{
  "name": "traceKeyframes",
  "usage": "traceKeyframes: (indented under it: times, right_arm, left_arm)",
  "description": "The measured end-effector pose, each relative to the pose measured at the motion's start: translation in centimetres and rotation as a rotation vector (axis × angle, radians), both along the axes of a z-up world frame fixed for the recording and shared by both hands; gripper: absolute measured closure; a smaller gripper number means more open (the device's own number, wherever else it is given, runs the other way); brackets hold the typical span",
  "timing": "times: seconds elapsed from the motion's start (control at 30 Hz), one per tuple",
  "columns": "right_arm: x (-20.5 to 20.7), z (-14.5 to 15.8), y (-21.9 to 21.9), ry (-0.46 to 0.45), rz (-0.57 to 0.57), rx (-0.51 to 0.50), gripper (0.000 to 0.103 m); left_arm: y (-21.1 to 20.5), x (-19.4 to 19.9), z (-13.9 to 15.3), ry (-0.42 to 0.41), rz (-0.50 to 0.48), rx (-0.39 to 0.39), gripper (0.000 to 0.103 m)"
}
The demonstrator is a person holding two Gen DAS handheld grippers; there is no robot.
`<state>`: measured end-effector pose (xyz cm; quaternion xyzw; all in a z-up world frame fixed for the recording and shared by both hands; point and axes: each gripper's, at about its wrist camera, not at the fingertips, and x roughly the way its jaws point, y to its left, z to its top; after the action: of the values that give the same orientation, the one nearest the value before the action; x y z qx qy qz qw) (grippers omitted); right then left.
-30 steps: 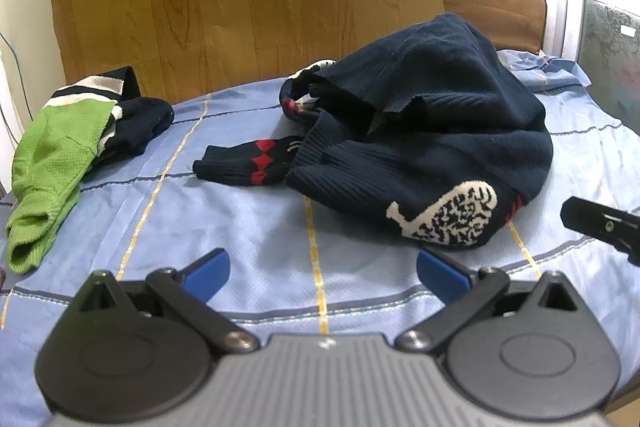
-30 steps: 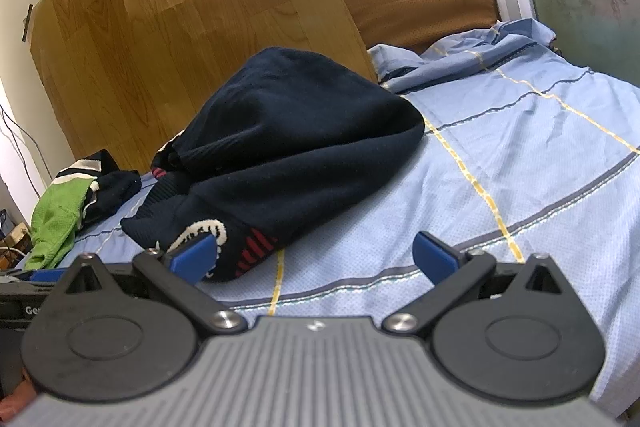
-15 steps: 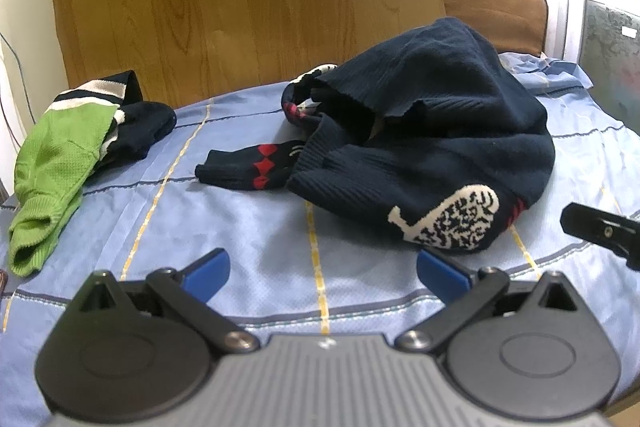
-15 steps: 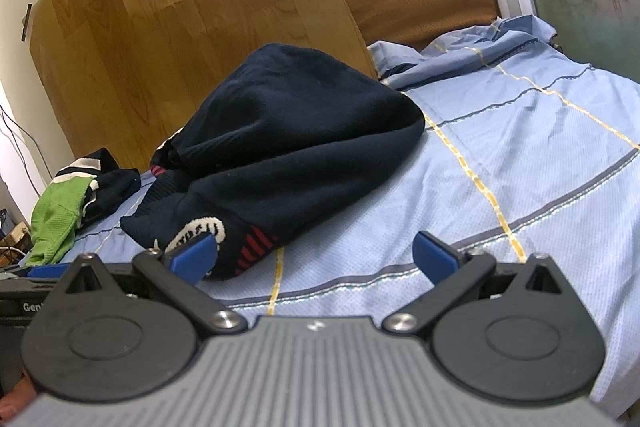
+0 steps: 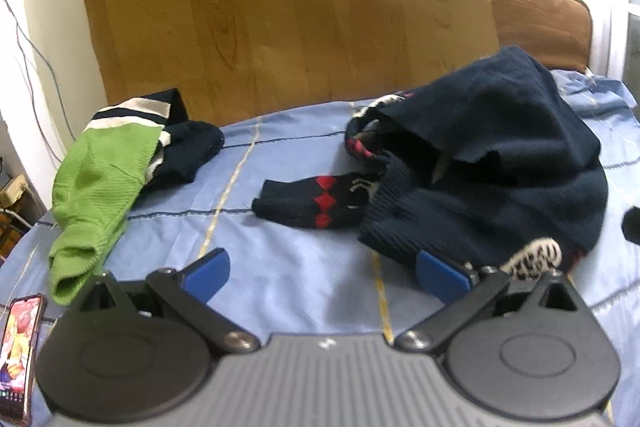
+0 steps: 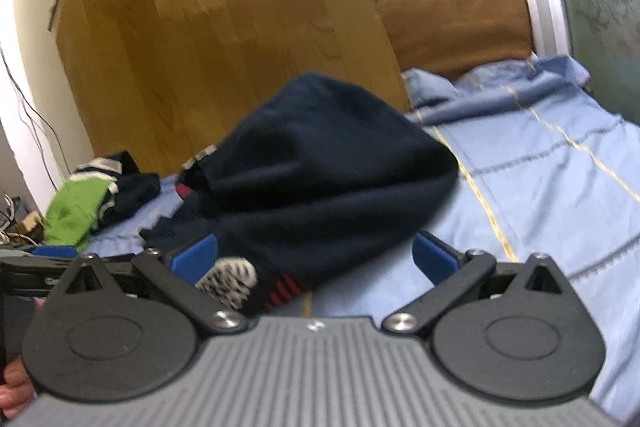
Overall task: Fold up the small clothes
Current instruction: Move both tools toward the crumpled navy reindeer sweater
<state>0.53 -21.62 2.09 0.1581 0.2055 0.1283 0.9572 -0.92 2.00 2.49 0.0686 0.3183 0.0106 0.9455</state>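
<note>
Navy sweater point(image 5: 500, 163) is heaped, unfolded, on the bed point(image 5: 304, 279); nothing is gripped.

Left hand-held gripper point(image 5: 322, 269): blue pads spread wide apart, empty. The sweater is seen ahead and to its right; the hem corner with the cream patterned patch point(image 5: 534, 259) sits just beyond the right fingertip point(image 5: 440, 273), partly hidden by it. One cuffed sleeve point(image 5: 312, 205) with red diamonds is laid out to the left of the heap, roughly crosswise to this gripper's line and straight ahead of it.

Right hand-held gripper point(image 6: 314, 257): pads also spread apart, empty. The sweater point(image 6: 320, 167) is seen directly ahead and a bit left, bulk rising between the fingers; the same cream patch point(image 6: 228, 281) lies just inside the left pad point(image 6: 194, 255).

Key relation, as judged: the near hem edge runs left-right across both grippers. The patch corner is closest to both; the sleeve is reachable only by the left. Contact with the fabric cannot be confirmed – both views are motion-blurred.

A second pile, green garment point(image 5: 96, 187) over striped navy, is well apart at far left. A phone point(image 5: 20, 351) lies at the bed's near-left edge.
</note>
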Motion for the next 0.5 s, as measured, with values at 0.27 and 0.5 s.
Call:
traceKeyframes:
  times: [0.27,0.5]
  right_arm:
    - [-0.2,-1.6,0.8,0.036,0.021,0.021,0.000]
    - [-0.2,-1.8,0.6,0.036,0.004,0.030,0.000]
  left_arm:
    - [-0.4,0.4,-0.3,0.019,0.013,0.024,0.000]
    - [-0.7,0.0,0.0,-0.027,0.014,0.041,0.000]
